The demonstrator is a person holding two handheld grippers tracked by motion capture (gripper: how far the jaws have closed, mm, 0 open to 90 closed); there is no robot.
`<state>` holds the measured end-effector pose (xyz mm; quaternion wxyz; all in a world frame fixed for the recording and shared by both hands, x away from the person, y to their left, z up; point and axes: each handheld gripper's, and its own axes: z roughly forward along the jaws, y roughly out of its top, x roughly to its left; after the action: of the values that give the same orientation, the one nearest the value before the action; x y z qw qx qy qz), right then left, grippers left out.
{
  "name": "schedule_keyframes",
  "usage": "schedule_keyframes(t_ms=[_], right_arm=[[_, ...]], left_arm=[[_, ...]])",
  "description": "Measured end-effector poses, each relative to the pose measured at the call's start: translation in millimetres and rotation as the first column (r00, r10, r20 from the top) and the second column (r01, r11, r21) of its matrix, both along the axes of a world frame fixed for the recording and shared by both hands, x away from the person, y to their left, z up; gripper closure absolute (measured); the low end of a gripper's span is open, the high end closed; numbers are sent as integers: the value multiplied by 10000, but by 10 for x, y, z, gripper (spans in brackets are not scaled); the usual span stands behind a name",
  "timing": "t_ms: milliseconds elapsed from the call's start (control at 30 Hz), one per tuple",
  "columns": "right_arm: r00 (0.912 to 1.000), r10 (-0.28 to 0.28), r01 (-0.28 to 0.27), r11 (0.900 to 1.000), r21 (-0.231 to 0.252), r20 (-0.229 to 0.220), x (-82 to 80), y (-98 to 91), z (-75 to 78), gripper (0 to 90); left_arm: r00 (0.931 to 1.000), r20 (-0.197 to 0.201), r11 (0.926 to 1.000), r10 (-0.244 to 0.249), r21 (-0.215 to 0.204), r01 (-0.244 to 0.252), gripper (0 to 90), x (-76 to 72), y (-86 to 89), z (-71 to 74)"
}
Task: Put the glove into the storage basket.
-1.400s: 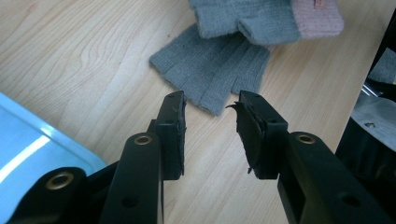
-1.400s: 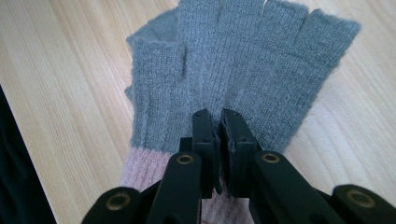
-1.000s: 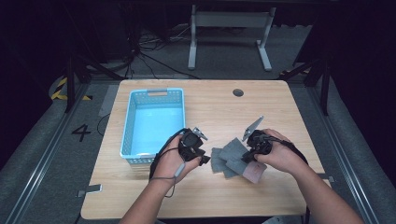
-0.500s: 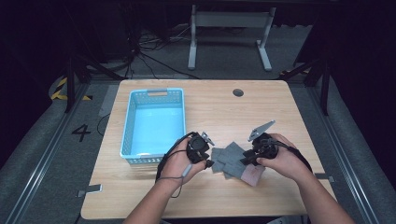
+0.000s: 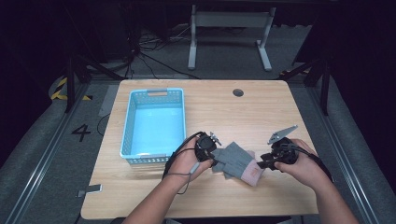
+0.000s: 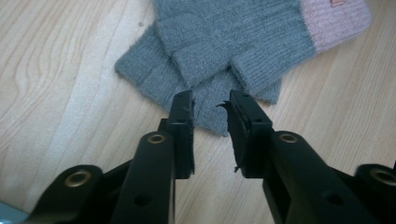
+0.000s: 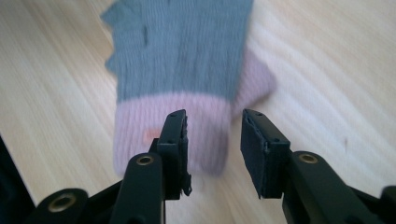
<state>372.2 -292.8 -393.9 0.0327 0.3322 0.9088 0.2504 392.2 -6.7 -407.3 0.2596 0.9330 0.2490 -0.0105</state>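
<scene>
Grey knit gloves [image 5: 235,160] with pink cuffs lie stacked on the counter [image 5: 224,107], near edge, right of the blue basket [image 5: 154,123].

Left gripper [image 6: 211,112] – jaws parted a little, holding nothing, tips over the finger ends. Right gripper [image 7: 214,128] – jaws parted likewise, empty, straddling the pink cuff [image 7: 173,128].

Judgement: the step looks like a two-ended pinch of the pair. Lower both until the tips meet the counter, then close through both layers – cuff first, since the top glove sits offset and may slide off.
</scene>
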Motion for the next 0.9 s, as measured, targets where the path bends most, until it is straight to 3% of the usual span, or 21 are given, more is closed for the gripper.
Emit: schedule_keyframes(t_ms=[167,300,400,467,900], right_arm=[[9986,57,-73,9995,-312,-524,-58,-129,-59,619],[9975,127,-156,9990,-415,-696,-81,-169,-80,620],[9967,157,-197,9985,-502,-794,-99,-201,-93,645],[9963,185,-236,9979,-603,-837,-104,-200,-127,652],[9975,438,-468,9975,-528,-560,-101,-143,-246,677]], left_arm=[[9999,-91,9999,-58,81,58,733,37,-32,-40],[9999,-80,9999,-81,99,82,719,63,-69,-68],[9998,-79,9986,-172,496,176,718,89,-110,-116],[9997,-100,9983,-213,537,218,718,104,-124,-133],[9999,-31,9994,-159,304,160,682,161,-223,-201]])
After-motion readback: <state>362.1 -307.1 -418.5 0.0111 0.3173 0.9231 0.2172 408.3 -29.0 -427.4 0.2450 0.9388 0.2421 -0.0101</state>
